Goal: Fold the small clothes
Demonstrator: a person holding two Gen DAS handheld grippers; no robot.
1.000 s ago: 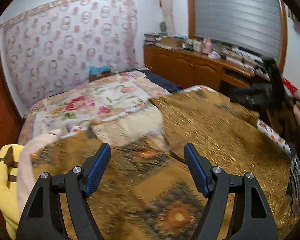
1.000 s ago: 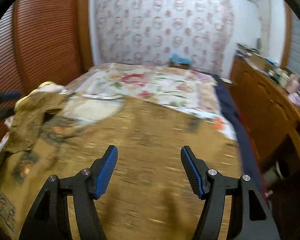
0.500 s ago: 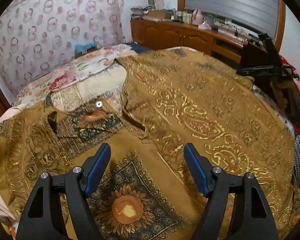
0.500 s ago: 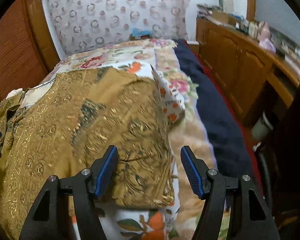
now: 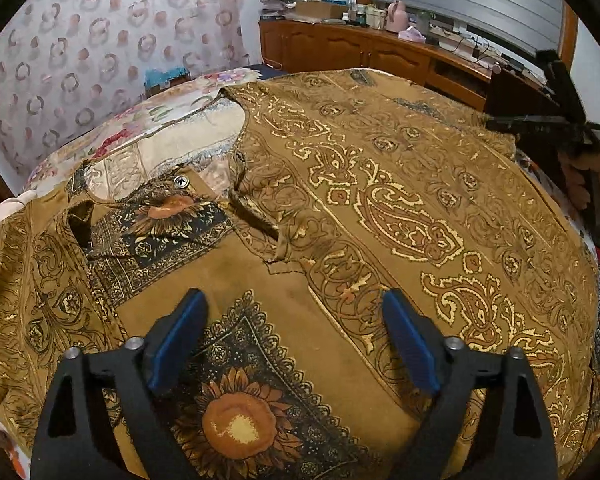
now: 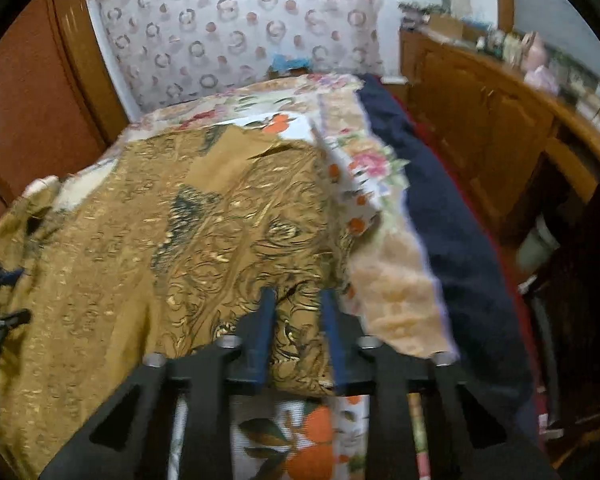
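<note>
The shirt (image 5: 380, 208), a mustard garment with gold paisley and sunflower panels, lies spread flat over the floral bedspread (image 6: 396, 296), collar toward 11 o'clock in the left wrist view. The left gripper (image 5: 294, 340) hangs over the chest panel with its jaws spread wide, having just opened further; cloth lies beneath them but nothing is pinched. The right gripper (image 6: 298, 332) has just closed its jaws on the shirt's edge near the bed's side, and a bunched fold of fabric sits between the blue pads.

The risk, as I judge it: the right pinch looks thick and may have caught the bedspread underneath, so a lift could drag the bedding along. With only one side held, pulling could also skew the shirt instead of folding it cleanly.

The left view alone shows the collar, the button (image 5: 181, 181) and the open placket; the right view alone shows the gripped hem and the navy sheet (image 6: 452, 240) at 3 o'clock.
</note>
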